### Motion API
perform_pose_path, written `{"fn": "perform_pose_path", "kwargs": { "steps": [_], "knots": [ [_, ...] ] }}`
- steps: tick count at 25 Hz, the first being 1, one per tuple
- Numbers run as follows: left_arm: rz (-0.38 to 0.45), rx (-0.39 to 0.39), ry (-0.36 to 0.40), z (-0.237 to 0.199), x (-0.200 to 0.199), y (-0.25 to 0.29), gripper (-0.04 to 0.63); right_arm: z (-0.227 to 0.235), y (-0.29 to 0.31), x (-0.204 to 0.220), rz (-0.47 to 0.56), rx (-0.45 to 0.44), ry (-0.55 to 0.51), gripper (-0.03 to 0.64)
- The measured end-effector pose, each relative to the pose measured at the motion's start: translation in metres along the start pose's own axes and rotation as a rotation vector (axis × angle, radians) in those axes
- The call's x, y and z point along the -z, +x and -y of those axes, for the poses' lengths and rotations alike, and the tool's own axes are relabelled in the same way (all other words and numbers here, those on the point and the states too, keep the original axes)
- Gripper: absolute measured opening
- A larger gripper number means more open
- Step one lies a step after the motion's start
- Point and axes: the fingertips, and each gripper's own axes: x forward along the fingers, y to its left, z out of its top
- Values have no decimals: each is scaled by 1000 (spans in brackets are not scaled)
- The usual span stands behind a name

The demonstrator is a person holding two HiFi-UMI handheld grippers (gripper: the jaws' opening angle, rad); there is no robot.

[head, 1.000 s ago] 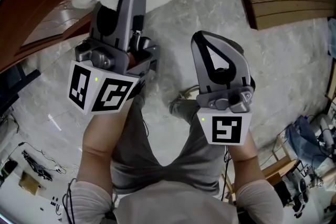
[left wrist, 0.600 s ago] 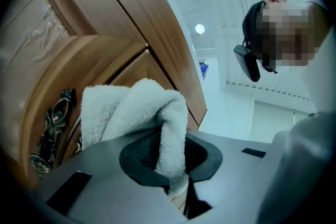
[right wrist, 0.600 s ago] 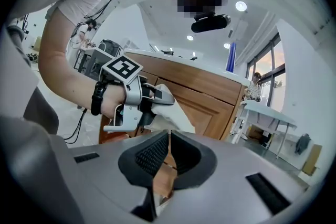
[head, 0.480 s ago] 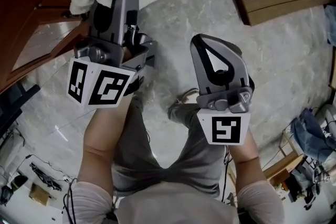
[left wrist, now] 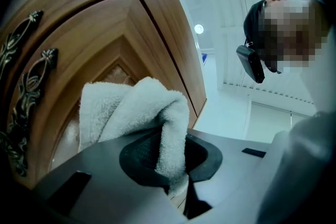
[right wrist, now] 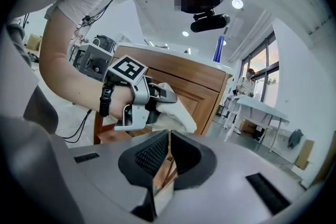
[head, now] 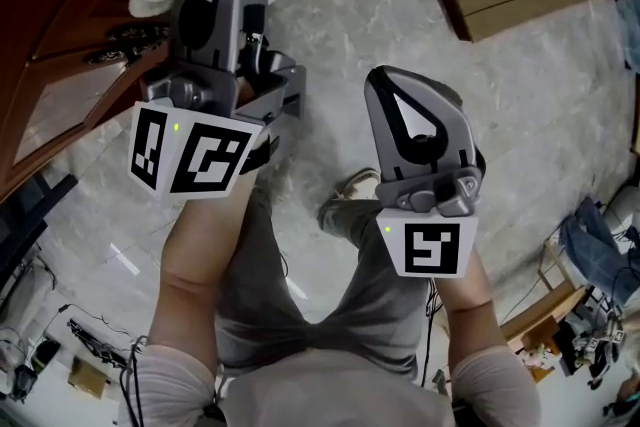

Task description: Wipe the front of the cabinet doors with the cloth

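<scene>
While the left gripper (left wrist: 170,161) sits clamped on the white terry cloth (left wrist: 131,107), a fold of it is pinched between the jaws and the rest is bunched against the brown wooden cabinet door (left wrist: 100,29). The cloth is on the recessed panel, near the door's edge with the ornate dark metal handles (left wrist: 23,97). The right gripper (right wrist: 168,157) has its jaws together with nothing between them. It is held apart from the cabinet, over the grey marble floor (head: 530,115).

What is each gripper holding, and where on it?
Left gripper pinches the white cloth by one folded edge, the rest bunched by the cabinet door. Right gripper: jaws together, nothing held.
</scene>
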Motion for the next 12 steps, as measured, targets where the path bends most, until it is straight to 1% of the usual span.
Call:
{"fn": "perform_pose_path", "kwargs": {
  "steps": [4, 7, 12],
  "knots": [
    [-8, 15, -20, 5, 8, 12, 57, 5, -5, 2, -14, 14, 7, 41],
    [6, 31, -33, 11, 12, 22, 57, 8, -11, 6, -22, 27, 18, 41],
    [19, 39, -56, 19, 22, 35, 57, 6, -20, 11, -52, 15, 1, 41]
  ]
}}
